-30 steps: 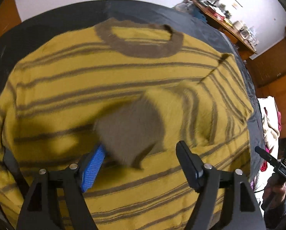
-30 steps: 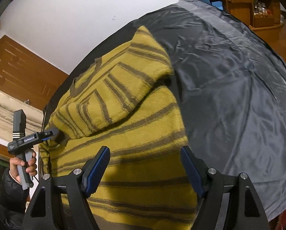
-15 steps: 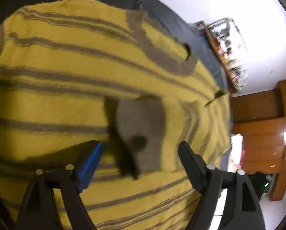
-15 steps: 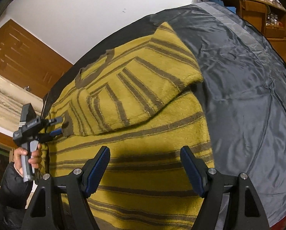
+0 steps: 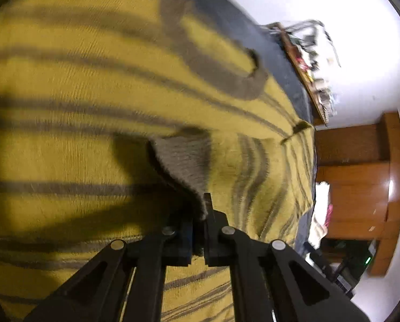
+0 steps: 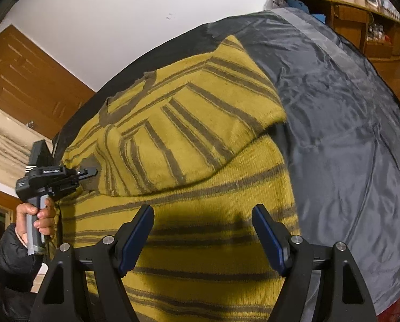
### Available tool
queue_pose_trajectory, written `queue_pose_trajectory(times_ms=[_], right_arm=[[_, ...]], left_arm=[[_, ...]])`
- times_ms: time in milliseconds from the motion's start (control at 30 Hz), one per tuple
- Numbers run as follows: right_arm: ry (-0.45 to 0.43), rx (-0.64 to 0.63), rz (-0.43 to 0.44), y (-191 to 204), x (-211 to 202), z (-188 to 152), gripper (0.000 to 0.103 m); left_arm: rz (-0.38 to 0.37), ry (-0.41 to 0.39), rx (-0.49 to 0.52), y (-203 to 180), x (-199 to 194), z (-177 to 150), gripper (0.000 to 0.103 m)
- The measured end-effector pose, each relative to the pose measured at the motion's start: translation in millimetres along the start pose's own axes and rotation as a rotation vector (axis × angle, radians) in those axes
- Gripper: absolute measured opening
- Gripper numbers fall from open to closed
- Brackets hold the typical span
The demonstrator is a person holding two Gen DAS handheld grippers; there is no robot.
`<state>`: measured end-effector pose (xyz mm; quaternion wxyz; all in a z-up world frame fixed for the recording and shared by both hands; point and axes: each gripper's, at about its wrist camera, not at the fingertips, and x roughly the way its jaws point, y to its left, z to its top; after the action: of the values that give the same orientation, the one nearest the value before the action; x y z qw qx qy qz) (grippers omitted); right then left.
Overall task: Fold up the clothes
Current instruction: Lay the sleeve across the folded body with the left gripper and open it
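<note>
Soft, thick, limp knit sweater (image 6: 200, 241) spread flat on the dark-covered surface (image 6: 347, 134), best taken by hems and cuffs; left tool (image 5: 203, 214) just clenched on the brown sleeve cuff (image 5: 186, 161), right tool (image 6: 202, 230) released above the body.

- The sweater (image 6: 205, 214) lay flat on the bench (image 6: 347, 139), toward its left side.
- One sleeve (image 6: 189, 134) lay folded across the sweater's chest, its cuff (image 5: 185, 161) at the left.
- A shelf (image 6: 360, 13) stood behind the bench, at the right.
</note>
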<state>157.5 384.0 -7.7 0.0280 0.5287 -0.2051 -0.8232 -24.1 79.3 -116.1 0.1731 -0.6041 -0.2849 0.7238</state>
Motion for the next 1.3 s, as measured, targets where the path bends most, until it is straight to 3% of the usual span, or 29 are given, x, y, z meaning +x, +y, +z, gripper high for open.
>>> queue_pose_trajectory(times_ms=[67, 267, 500, 600, 767, 967, 1033, 1167, 1300], right_arm=[[-0.007, -0.037, -0.032, 5.1, 0.9, 3.7, 0.077], [-0.030, -0.091, -0.064, 19.6, 7.7, 31.5, 0.077], [-0.048, -0.127, -0.057, 42.3, 27.0, 61.5, 0.077], [-0.042, -0.163, -0.057, 54.2, 39.1, 71.3, 0.077], [-0.004, -0.216, -0.061, 71.6, 74.6, 88.1, 0.077], [0.087, -0.281, -0.210, 65.4, 118.8, 92.8, 0.078], [0.078, -0.310, -0.217, 64.6, 121.1, 91.5, 0.078], [0.087, -0.379, -0.251, 72.1, 127.2, 85.8, 0.084], [0.098, -0.356, -0.254, 72.9, 126.3, 85.5, 0.084]], left_arm=[[0.002, -0.048, 0.084, -15.9, -17.0, 3.9, 0.006], [-0.003, -0.203, 0.157, -37.9, -84.0, 24.9, 0.006], [0.022, -0.276, 0.230, -23.9, -125.7, 23.6, 0.006], [0.075, -0.268, 0.253, -11.8, -125.2, 17.4, 0.006], [0.159, -0.206, 0.172, 25.7, -95.1, 26.1, 0.006], [0.264, -0.141, 0.158, 46.2, -56.3, 33.6, 0.010], [0.293, -0.119, 0.138, 53.1, -45.4, 36.4, 0.011], [0.327, -0.118, 0.191, 42.7, -46.9, 33.3, 0.012], [0.390, -0.124, 0.206, 35.3, -52.8, 28.9, 0.022]])
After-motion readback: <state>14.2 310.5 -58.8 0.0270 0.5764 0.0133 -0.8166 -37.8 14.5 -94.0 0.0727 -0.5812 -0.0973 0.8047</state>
